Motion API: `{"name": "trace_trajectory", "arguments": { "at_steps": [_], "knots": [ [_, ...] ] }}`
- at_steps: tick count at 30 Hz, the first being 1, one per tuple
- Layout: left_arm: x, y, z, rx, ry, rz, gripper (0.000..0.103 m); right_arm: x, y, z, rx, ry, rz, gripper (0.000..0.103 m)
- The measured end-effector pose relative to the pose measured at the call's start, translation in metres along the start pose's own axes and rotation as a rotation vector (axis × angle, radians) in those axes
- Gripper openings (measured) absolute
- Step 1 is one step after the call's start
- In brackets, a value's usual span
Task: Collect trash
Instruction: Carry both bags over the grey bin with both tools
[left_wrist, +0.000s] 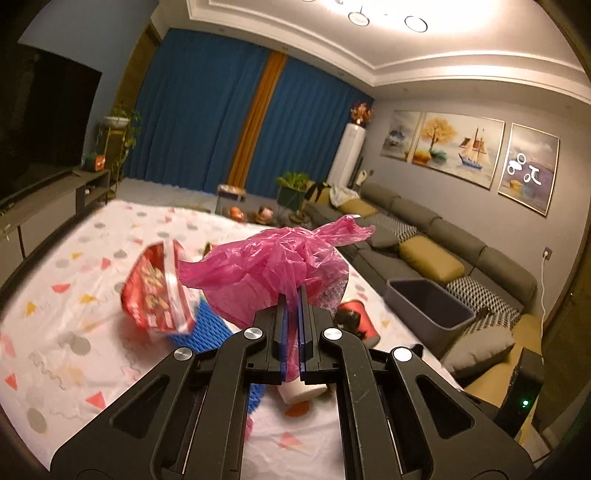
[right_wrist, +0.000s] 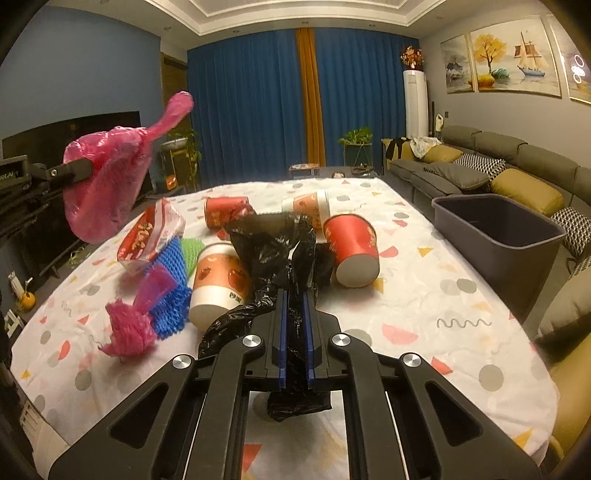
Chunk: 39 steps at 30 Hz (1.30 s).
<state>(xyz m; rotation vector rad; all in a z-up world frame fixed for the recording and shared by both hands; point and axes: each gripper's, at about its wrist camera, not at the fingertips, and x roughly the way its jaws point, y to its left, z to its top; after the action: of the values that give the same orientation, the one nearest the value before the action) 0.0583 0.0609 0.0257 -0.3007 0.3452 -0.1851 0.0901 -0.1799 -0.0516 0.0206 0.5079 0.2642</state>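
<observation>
Pink bag (left_wrist: 273, 266) pinched in left hand-held gripper (left_wrist: 292, 295), above table (left_wrist: 74, 295)

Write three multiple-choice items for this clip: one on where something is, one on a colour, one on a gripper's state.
1. Where is the grey bin?
A. At the table's right edge, by the sofa
B. In the middle of the table
C. Under the television

2. What colour is the bag in the left gripper?
A. Green
B. Pink
C. White

3. What is the right gripper doing?
A. Open over a cup
B. Shut on nothing
C. Shut on the black bag

Answers: 1 A, the bin stands beside the sofa; 2 B, pink plastic is bunched between the fingers; 3 C, black plastic is pinched between the fingers.
</observation>
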Motion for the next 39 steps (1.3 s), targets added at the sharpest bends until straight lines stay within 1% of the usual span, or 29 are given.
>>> {"name": "trace_trajectory", "arguments": {
  "at_steps": [4, 7, 14, 17, 22, 29, 31, 36, 39],
  "knots": [
    [-0.011, -0.005, 0.007, 0.001, -0.028, -0.006, 0.003, -0.012, -0.007, 0.006, 0.006, -0.034, -0.006, 0.009],
    [-0.012, -0.017, 0.008, 0.019, -0.026, -0.024, 0.003, -0.018, -0.013, 0.01, 0.007, -0.057, -0.014, 0.009],
    [0.009, -0.061, -0.002, 0.084, 0.012, -0.097, 0.003, -0.035, -0.034, 0.021, 0.028, -0.113, -0.042, 0.009],
    [0.02, -0.084, -0.007, 0.121, 0.014, -0.122, 0.003, -0.044, -0.051, 0.029, 0.039, -0.143, -0.074, 0.009],
    [0.049, -0.121, -0.011, 0.165, 0.034, -0.175, 0.003, -0.053, -0.082, 0.044, 0.052, -0.199, -0.155, 0.009],
    [0.112, -0.191, -0.01, 0.205, 0.058, -0.277, 0.003, -0.06, -0.147, 0.083, 0.08, -0.312, -0.338, 0.009],
    [0.129, -0.207, -0.01, 0.217, 0.061, -0.301, 0.003, -0.058, -0.166, 0.092, 0.091, -0.33, -0.372, 0.009],
    [0.181, -0.241, -0.008, 0.216, 0.077, -0.342, 0.003, -0.042, -0.206, 0.104, 0.128, -0.342, -0.43, 0.009],
    [0.211, -0.257, -0.011, 0.211, 0.1, -0.361, 0.003, -0.031, -0.221, 0.104, 0.138, -0.337, -0.445, 0.009]
  ]
}}
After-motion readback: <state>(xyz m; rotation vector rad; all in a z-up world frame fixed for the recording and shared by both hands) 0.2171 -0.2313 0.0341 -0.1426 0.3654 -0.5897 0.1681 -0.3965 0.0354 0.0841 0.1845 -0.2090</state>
